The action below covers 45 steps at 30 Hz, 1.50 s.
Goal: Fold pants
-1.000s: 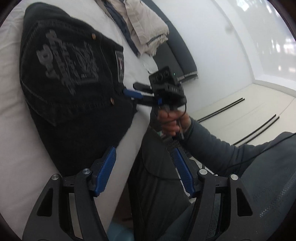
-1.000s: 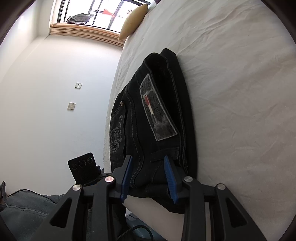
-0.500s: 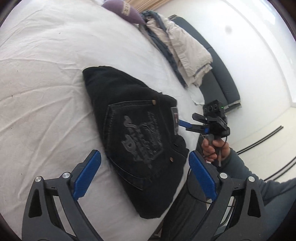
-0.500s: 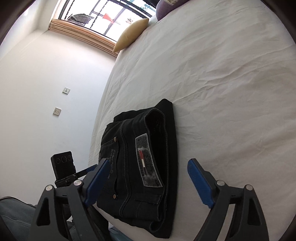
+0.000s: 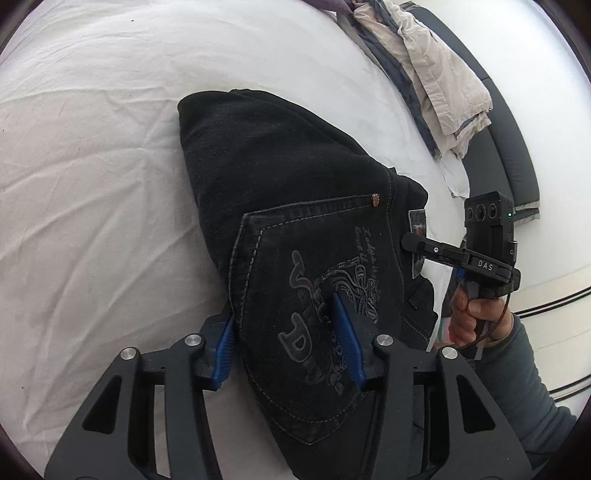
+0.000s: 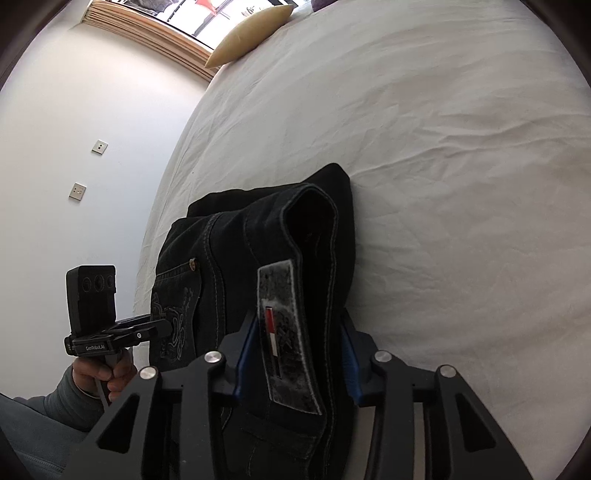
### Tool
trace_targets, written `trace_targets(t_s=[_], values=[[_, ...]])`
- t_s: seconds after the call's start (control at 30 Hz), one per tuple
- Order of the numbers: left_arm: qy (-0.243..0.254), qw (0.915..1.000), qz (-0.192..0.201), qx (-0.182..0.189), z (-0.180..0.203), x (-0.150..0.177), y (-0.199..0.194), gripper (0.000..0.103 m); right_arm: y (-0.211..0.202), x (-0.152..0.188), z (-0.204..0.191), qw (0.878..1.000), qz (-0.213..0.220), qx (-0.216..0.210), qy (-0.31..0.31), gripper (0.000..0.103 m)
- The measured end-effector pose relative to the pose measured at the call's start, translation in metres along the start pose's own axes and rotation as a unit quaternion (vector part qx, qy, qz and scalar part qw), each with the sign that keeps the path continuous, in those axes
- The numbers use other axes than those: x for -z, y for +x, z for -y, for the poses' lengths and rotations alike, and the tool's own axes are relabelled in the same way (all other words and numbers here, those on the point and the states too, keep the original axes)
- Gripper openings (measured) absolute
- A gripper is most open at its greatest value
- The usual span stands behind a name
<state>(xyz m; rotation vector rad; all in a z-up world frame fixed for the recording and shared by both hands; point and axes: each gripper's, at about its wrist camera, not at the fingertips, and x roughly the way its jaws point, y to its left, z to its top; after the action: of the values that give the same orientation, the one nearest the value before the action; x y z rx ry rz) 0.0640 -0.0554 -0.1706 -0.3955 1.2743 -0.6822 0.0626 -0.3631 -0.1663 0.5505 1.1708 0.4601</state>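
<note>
Folded black pants (image 5: 280,158) lie on the white bed sheet (image 5: 92,184), back pocket with grey embroidery facing up. My left gripper (image 5: 284,343) is closing over the pocket end; its blue pads (image 5: 221,343) press the fabric from both sides. The right wrist view shows the same pants (image 6: 236,229) from the waistband side, with the grey label (image 6: 284,332) standing between the pads. There my right gripper (image 6: 297,354) is closing on the waistband fold and pinches it. Each gripper also shows in the other's view, at the pants' edge: the right gripper (image 5: 410,240) and the left gripper (image 6: 166,325).
A pile of beige and blue clothes (image 5: 436,66) lies at the bed's far side, beside a dark bench (image 5: 517,166). A yellow pillow (image 6: 251,26) rests near the window. A person's hands (image 5: 469,314) hold the gripper handles off the bed's near edge.
Half a second ago both grippers hung wide open over the pants. Both have since moved in onto the near end of the pants and their jaws have closed onto the fabric.
</note>
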Motion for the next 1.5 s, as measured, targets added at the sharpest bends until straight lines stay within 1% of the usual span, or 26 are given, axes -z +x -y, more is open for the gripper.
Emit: trace_targets(t_s=[0.03,0.1,0.13,0.2,0.33,0.4,0.5,0.57,0.7,0.83,0.93,1.03,1.07,1.1,1.13,1.17,1.2,1.23,1.27,1.33,1.37,1.4,1.47,1.5], values=[[0.007,1.0,0.002,0.0,0.004,0.0,0.0,0.036,-0.001,0.001,-0.005,1.0,0.002,0.011,-0.005,0.035],[0.016,0.9998,0.007,0.002,0.011,-0.001,0.0,0.029,-0.004,0.002,-0.016,0.999,0.007,0.034,-0.016,0.03],[0.021,0.9997,0.01,0.002,0.013,-0.001,-0.002,0.026,-0.006,0.002,-0.022,0.999,0.01,0.045,-0.02,0.029],[0.022,0.9996,0.018,0.007,0.017,-0.001,-0.006,0.023,-0.011,0.003,-0.032,0.998,0.018,0.06,-0.029,0.025],[0.023,0.9989,0.036,0.02,0.017,-0.003,-0.024,0.02,-0.025,0.003,-0.057,0.996,0.035,0.067,-0.053,0.022],[0.033,0.998,0.05,0.022,0.021,-0.008,-0.039,0.02,-0.03,-0.001,-0.074,0.994,0.042,0.067,-0.069,0.022],[0.052,0.9956,0.077,0.006,0.023,-0.021,-0.067,0.019,-0.034,-0.013,-0.099,0.993,0.056,0.058,-0.092,0.022],[0.058,0.9935,0.098,-0.004,0.016,-0.034,-0.09,0.019,-0.033,-0.026,-0.115,0.991,0.067,0.051,-0.106,0.022],[0.064,0.9893,0.125,-0.039,-0.007,-0.068,-0.128,0.019,-0.014,-0.065,-0.134,0.99,0.074,0.033,-0.115,0.022],[0.052,0.9875,0.132,-0.068,-0.047,-0.104,-0.143,0.019,0.028,-0.108,-0.137,0.992,0.06,0.02,-0.106,0.022],[0.042,0.9869,0.131,-0.085,-0.077,-0.127,-0.141,0.019,0.065,-0.131,-0.136,0.994,0.046,0.008,-0.095,0.022],[0.02,0.9893,0.117,-0.084,-0.128,-0.138,-0.137,0.02,0.094,-0.145,-0.121,0.997,0.031,0.004,-0.069,0.022],[0.016,0.99,0.112,-0.084,-0.143,-0.138,-0.133,0.02,0.101,-0.147,-0.114,0.998,0.028,0.0,-0.061,0.024],[0.01,0.9907,0.108,-0.083,-0.152,-0.138,-0.127,0.021,0.107,-0.147,-0.107,0.998,0.024,-0.001,-0.052,0.033],[0.004,0.9911,0.106,-0.081,-0.161,-0.138,-0.123,0.024,0.112,-0.148,-0.099,0.999,0.021,0.003,-0.038,0.04],[-0.001,0.9913,0.107,-0.076,-0.169,-0.137,-0.121,0.027,0.115,-0.147,-0.09,1.0,0.019,0.003,-0.023,0.052],[-0.006,0.9913,0.111,-0.07,-0.177,-0.136,-0.121,0.032,0.117,-0.145,-0.082,1.0,0.019,-0.005,-0.009,0.054],[-0.013,0.9911,0.115,-0.066,-0.183,-0.134,-0.121,0.044,0.116,-0.142,-0.076,0.999,0.025,-0.024,0.001,0.055],[-0.021,0.9906,0.117,-0.067,-0.189,-0.132,-0.122,0.05,0.114,-0.139,-0.072,0.999,0.032,-0.036,0.007,0.057],[-0.027,0.9898,0.126,-0.06,-0.195,-0.128,-0.126,0.057,0.108,-0.133,-0.069,0.998,0.044,-0.046,0.013,0.063],[-0.029,0.9884,0.13,-0.074,-0.196,-0.125,-0.131,0.059,0.103,-0.13,-0.069,0.998,0.051,-0.041,0.019,0.066],[-0.028,0.9863,0.137,-0.089,-0.191,-0.122,-0.135,0.064,0.096,-0.127,-0.069,0.997,0.057,-0.036,0.026,0.066],[-0.023,0.9792,0.17,-0.108,-0.18,-0.109,-0.156,0.066,0.076,-0.12,-0.074,0.996,0.079,-0.026,0.027,0.067],[-0.018,0.9743,0.191,-0.118,-0.164,-0.103,-0.166,0.07,0.063,-0.116,-0.077,0.995,0.096,-0.012,0.022,0.067]])
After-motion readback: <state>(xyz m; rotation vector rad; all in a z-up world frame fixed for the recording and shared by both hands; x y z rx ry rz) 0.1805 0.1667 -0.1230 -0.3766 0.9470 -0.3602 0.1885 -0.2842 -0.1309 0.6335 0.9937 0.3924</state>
